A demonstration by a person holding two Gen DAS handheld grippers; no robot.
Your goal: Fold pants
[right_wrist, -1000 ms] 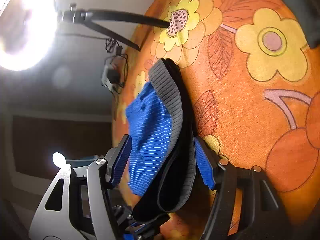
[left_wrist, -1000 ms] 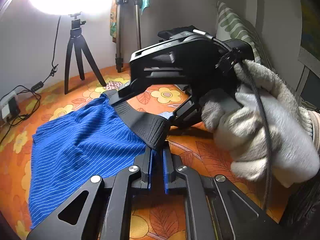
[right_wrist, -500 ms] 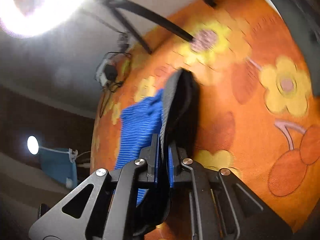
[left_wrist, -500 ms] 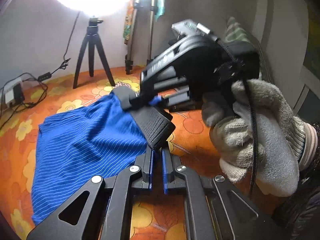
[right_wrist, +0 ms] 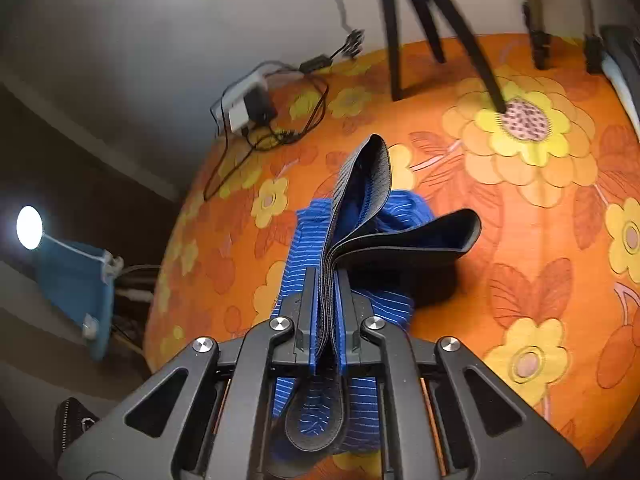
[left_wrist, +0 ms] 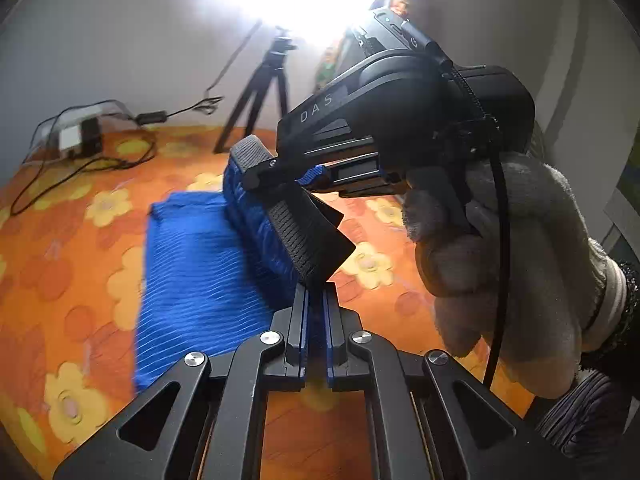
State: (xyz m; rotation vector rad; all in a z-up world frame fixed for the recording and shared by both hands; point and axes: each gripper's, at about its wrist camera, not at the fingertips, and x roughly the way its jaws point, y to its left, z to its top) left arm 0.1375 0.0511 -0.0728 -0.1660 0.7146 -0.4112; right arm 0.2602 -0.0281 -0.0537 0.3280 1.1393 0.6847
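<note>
Blue striped pants (left_wrist: 192,272) with a dark elastic waistband (left_wrist: 308,236) lie on the orange flowered sheet (left_wrist: 72,288). My left gripper (left_wrist: 316,300) is shut on one end of the waistband, lifting it off the sheet. My right gripper (left_wrist: 272,168), held in a gloved hand (left_wrist: 520,260), is shut on the far end of the waistband. In the right wrist view the right gripper (right_wrist: 328,280) pinches the doubled waistband (right_wrist: 360,184), with blue fabric (right_wrist: 308,232) hanging below.
A black tripod (left_wrist: 264,92) stands at the back under a bright lamp. A power adapter with cables (left_wrist: 80,140) lies at the back left, also in the right wrist view (right_wrist: 248,108). Tripod legs (right_wrist: 432,28) stand on the sheet.
Both grippers have carried the waistband up and over toward the pant legs, so the pants now fold on themselves. The right gripper closed on the waistband a second ago.
</note>
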